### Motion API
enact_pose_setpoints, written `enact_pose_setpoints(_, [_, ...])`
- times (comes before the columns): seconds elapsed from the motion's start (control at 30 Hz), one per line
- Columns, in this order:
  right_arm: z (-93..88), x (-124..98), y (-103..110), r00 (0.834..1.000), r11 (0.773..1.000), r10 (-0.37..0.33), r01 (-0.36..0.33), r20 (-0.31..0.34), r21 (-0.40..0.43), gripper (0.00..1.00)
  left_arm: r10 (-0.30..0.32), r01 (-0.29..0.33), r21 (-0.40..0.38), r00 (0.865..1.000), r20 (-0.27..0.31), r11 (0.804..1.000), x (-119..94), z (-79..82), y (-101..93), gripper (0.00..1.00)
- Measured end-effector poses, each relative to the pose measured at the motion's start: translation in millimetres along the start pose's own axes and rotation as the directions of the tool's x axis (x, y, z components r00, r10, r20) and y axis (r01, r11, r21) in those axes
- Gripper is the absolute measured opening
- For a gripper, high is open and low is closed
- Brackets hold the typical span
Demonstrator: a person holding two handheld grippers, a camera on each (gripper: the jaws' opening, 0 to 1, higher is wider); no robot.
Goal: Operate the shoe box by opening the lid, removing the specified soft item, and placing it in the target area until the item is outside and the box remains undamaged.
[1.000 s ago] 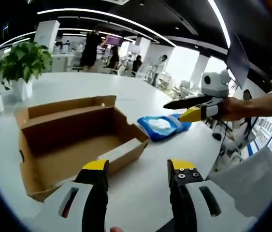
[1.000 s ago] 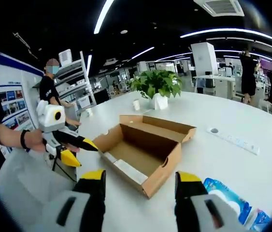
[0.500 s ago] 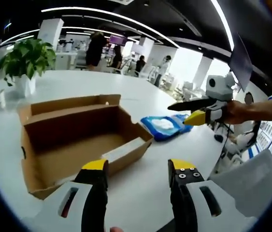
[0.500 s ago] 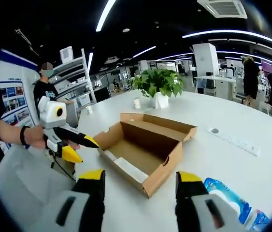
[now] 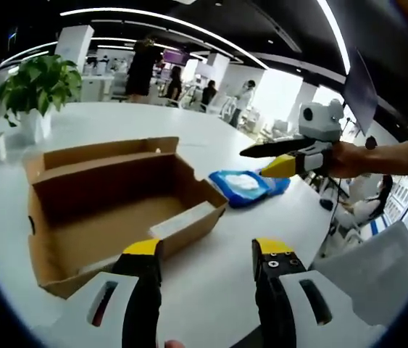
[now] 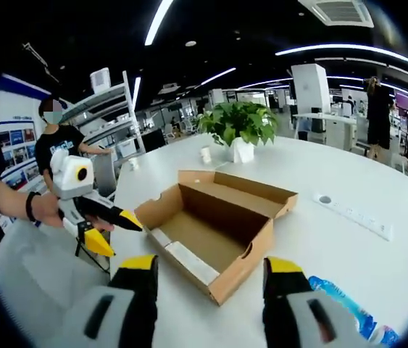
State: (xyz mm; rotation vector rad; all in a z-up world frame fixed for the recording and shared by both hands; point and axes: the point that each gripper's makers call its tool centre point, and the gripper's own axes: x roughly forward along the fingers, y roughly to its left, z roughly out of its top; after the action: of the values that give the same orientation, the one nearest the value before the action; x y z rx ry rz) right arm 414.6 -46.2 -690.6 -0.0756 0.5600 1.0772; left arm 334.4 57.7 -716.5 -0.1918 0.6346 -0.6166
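Note:
An open brown cardboard shoe box (image 5: 117,185) lies on the white table, and its inside looks empty. Its lid flap stands folded back on the far side. The same box (image 6: 225,210) sits straight ahead in the right gripper view. A soft blue wipes pack (image 5: 243,187) rests on the table right of the box, also seen at the lower right as the pack (image 6: 341,304). My left gripper (image 5: 207,250) is open and empty, in front of the box. My right gripper (image 6: 211,264) is open and empty too. It hovers as the right gripper (image 5: 253,164) above the pack.
A potted plant (image 5: 37,87) stands beyond the box, seen as the plant (image 6: 240,123) too. A white power strip (image 6: 352,214) lies on the table. A grey chair (image 5: 377,275) sits by the table edge. People stand in the background.
The right gripper has drifted slightly left above the wipes pack. Both views shifted a little with the hands. Box and pack have not moved.

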Motion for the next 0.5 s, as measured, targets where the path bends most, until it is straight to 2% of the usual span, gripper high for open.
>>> enact_pose_setpoints(0.33, [6.4, 16, 0, 1.000, 1.000, 0.016, -0.016, -0.007, -0.018, 0.56, 0.000, 0.000, 0.003, 1.000, -0.005, 1.000, 0, -1.1, -0.2, 0.50])
enact_pose_setpoints(0.5, [6.7, 25, 0, 0.999, 0.999, 0.029, -0.030, -0.040, -0.038, 0.56, 0.008, -0.008, 0.004, 1.000, 0.007, 1.000, -2, 1.6, 3.2, 0.50])
